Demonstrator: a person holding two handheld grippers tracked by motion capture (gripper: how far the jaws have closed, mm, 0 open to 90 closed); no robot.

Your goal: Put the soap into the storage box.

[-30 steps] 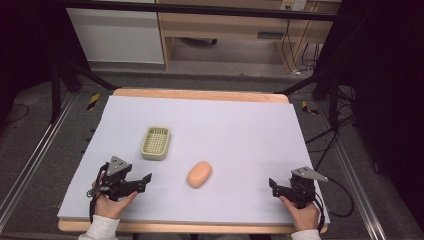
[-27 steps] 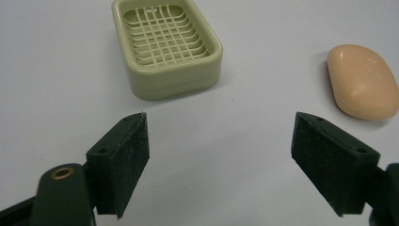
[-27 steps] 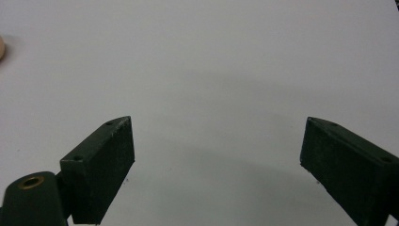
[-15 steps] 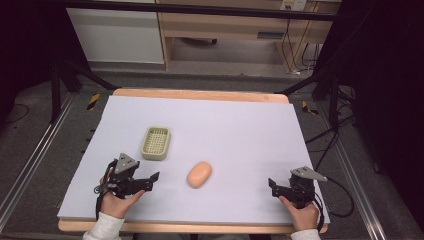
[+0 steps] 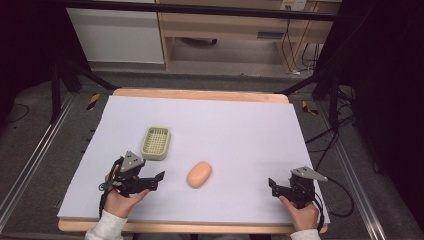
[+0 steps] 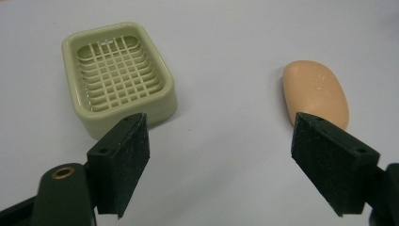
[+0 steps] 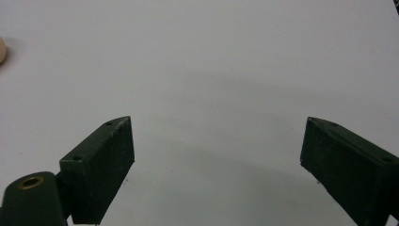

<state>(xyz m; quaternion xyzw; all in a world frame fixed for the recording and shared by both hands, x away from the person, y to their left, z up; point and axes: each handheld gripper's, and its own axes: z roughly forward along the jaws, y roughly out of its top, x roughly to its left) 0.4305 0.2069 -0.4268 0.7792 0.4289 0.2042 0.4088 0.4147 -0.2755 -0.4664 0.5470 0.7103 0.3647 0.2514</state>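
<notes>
White sheeting is covering the counter (image 5: 240,130), with two hand-held grippers waiting at its near edge.

Nearest the person, the left gripper (image 6: 221,165) is sitting with its jaws wide apart and gripping nothing, angled toward the middle of the counter, likely lining up on what lies ahead of it; the right gripper (image 7: 216,165) is resting well off to the other side, its jaws likewise spread over bare sheet, seemingly idle. Just beyond the left jaws, a peach-coloured bar of soap (image 6: 316,92) is lying flat on the sheet, apart from everything. Farther back and to its left, an empty pale green soap dish (image 6: 120,77) is standing upright, probably meant to receive the soap.
</notes>
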